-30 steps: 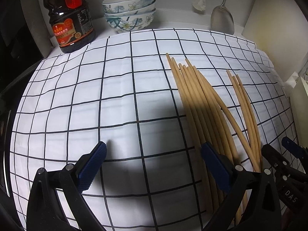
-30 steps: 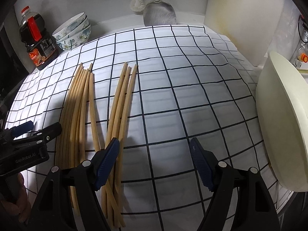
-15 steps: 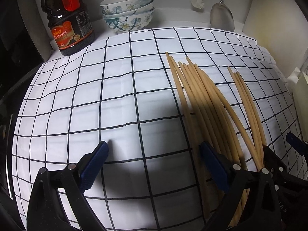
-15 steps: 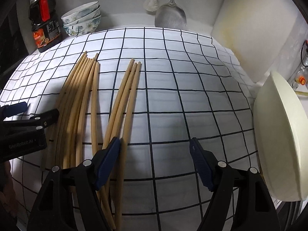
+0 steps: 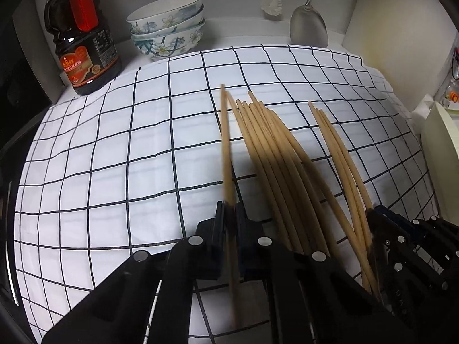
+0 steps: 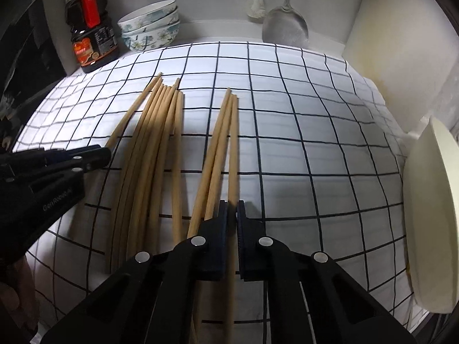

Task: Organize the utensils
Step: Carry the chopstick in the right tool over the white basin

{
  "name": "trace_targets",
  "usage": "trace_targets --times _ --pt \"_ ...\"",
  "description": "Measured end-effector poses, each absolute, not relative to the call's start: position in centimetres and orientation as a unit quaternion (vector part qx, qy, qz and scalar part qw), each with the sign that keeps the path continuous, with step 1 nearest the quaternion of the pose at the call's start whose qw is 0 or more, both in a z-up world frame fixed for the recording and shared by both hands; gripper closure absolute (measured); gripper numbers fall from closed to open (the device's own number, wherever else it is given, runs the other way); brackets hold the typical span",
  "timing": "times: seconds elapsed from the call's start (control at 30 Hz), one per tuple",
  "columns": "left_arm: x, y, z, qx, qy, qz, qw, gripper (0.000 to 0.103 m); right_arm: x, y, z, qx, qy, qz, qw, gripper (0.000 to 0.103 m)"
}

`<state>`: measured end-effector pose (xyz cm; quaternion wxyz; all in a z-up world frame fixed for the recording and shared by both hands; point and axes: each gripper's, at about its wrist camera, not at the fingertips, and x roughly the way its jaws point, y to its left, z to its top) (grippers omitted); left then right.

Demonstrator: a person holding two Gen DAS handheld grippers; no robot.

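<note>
Several wooden chopsticks lie lengthwise on a white cloth with a black grid (image 5: pixel 114 157). In the left wrist view, my left gripper (image 5: pixel 231 215) is shut on a single chopstick (image 5: pixel 226 149), which is blurred and stands apart to the left of the main bundle (image 5: pixel 275 157). Three more chopsticks (image 5: pixel 338 157) lie to the right, running to my right gripper (image 5: pixel 375 215). In the right wrist view, my right gripper (image 6: pixel 231 209) is shut on the rightmost chopstick (image 6: pixel 233 143) of that group of three. My left gripper (image 6: pixel 106 153) shows at the left beside the bundle (image 6: pixel 155 149).
At the back stand a dark sauce bottle (image 5: pixel 83 37) with a red cap, stacked flowered bowls (image 5: pixel 169 25), a dish brush (image 5: pixel 271 3) and a metal spatula (image 5: pixel 308 28). A pale dish (image 6: pixel 430 215) stands on edge at the cloth's right side.
Both grippers went from wide open to shut, each on one chopstick. The left one's chopstick has swung away to the left of the bundle.
</note>
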<state>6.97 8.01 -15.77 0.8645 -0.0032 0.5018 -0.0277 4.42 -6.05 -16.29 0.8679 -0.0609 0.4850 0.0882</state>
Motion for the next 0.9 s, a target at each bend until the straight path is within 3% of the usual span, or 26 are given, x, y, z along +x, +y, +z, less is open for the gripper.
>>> trace_targets --times 0.5,0.9 --pt "5.9 9.0 -11.0 -0.022 0.487 -0.039 0.872 0.096 4.0 -9.6 -11.9 0.016 0.466 0.077 0.881 0.097" --pt "4.0 -2.5 -2.8 -0.006 0.433 -0.163 0.886 0.096 0.1 -18.9 -4.2 0.061 0.409 0.031 0.910 0.097"
